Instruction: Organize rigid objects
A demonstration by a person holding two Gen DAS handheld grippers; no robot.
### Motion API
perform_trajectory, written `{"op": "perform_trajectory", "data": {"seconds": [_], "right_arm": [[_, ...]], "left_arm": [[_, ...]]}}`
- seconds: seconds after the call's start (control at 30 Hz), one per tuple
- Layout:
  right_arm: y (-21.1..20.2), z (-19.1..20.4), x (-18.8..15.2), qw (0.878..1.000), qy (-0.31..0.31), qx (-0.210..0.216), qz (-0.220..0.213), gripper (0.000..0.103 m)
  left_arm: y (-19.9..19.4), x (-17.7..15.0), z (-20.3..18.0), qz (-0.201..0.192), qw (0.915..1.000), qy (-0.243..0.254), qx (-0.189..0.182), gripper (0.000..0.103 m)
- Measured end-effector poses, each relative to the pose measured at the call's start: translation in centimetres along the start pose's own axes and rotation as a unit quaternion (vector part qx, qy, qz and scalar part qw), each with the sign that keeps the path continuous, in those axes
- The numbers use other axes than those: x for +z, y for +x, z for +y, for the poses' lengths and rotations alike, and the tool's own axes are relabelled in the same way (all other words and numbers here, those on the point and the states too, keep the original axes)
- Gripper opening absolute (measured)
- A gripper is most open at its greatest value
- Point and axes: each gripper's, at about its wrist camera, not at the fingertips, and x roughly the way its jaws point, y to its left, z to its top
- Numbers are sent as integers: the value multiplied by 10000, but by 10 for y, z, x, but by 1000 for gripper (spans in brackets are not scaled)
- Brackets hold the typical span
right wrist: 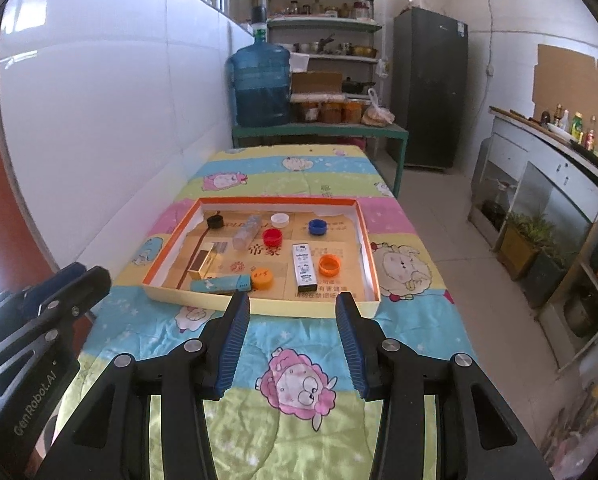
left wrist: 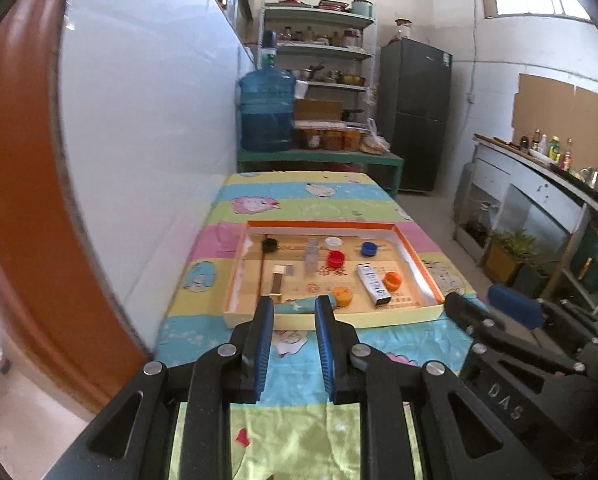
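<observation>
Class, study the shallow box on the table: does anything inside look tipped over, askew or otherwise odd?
Yes. The small clear bottle lies on its side, capless, slanted across the box. Six loose caps sit scattered, such as the red cap and blue cap. Nothing looks spilled or broken.

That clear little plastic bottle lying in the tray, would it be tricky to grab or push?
Probably. The clear bottle lies on its side in the tray, so a nudge would likely roll it. It looks empty, so likely light and apt to skid. Its smooth wall may slip or dent slightly between the fingers.
</observation>
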Motion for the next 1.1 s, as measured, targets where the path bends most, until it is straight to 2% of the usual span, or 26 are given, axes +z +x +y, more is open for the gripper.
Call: {"op": "perform_trajectory", "data": {"seconds": [0.1,0.27,0.47,1.1], "right_arm": [[-18,2,-2,9998,-29,-54,-165,46],[-46,8,-14,9994,-87,-116,-324,46],[-66,14,-26,9989,-193,-229,-372,52],[-65,13,-28,9992,-216,-241,-219,53]], "left_arm": [[-16,-6,0,-39,10000,-57,59,21],[-35,-12,0,-119,9994,-66,-305,21],[-45,-19,-1,-53,9994,-4,-343,21],[-40,-25,1,79,9992,57,-385,21]]}}
